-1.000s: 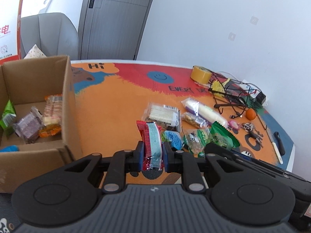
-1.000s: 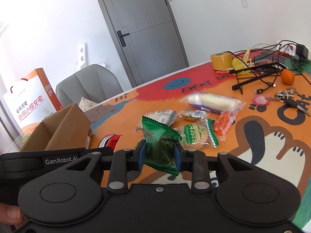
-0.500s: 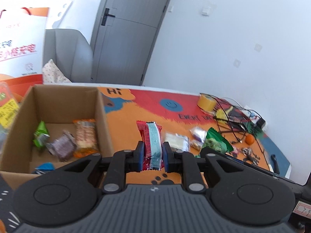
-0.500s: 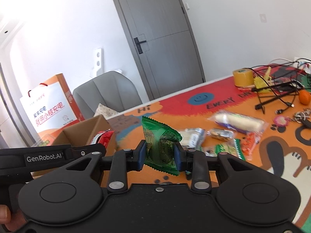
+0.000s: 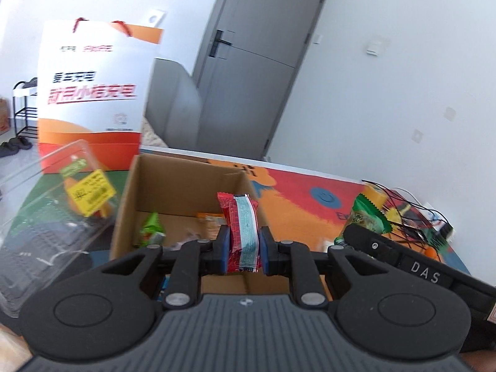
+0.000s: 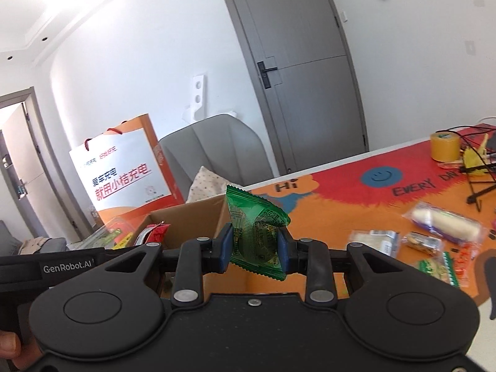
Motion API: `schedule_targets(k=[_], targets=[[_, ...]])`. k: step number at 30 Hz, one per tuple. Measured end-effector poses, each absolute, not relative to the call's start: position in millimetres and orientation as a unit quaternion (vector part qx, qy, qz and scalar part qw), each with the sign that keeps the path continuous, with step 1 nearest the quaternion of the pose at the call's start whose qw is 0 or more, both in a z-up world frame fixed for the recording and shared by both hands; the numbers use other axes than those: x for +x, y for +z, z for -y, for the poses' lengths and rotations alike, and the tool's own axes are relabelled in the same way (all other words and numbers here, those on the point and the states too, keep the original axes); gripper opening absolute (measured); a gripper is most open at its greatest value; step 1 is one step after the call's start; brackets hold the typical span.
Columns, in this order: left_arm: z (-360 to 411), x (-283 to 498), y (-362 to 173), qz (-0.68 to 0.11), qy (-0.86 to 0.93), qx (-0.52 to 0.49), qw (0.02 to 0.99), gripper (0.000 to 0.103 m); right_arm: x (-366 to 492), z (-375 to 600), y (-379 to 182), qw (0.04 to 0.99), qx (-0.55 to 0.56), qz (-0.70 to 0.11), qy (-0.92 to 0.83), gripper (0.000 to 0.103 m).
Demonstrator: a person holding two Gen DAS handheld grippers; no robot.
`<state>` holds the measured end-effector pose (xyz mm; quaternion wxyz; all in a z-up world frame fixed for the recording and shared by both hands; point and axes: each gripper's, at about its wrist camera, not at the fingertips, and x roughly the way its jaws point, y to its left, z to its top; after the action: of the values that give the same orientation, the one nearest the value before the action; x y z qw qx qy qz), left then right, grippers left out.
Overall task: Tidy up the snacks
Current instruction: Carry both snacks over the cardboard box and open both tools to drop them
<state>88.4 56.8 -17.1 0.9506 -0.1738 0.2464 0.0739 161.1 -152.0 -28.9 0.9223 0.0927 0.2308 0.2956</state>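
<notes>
red-and-pale-blue packet | green packet | brown box | orange-red mat | yellow tape roll

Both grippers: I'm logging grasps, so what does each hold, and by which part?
Left gripper pinches the red snack packet across its lower half. Right gripper pinches the green snack packet across its middle.

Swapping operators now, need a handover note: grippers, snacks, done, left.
Left gripper: shut on red snack packet, held over the cardboard box.
Right gripper: shut on green snack packet, beside the box's right wall.
Done: a few snacks lie in the box, including a green wrapper.
Left: drop both packets in, then collect the loose snacks on the mat, such as the white roll pack.
</notes>
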Motion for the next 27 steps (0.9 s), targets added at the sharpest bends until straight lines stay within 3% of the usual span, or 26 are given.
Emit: schedule_targets(k=[21,27], targets=[[-120.1,75.3,-28.8,-0.27,0.133,-0.221,0.928,0.023,164.1,77.7,-28.7,0.895,0.069,-0.26,0.355,0.031],[-121.0,73.8,-30.1,-0.271,0.131,-0.222,0.927,0.023,163.3,76.3,-28.6,0.895,0.071,-0.263,0.354,0.046]])
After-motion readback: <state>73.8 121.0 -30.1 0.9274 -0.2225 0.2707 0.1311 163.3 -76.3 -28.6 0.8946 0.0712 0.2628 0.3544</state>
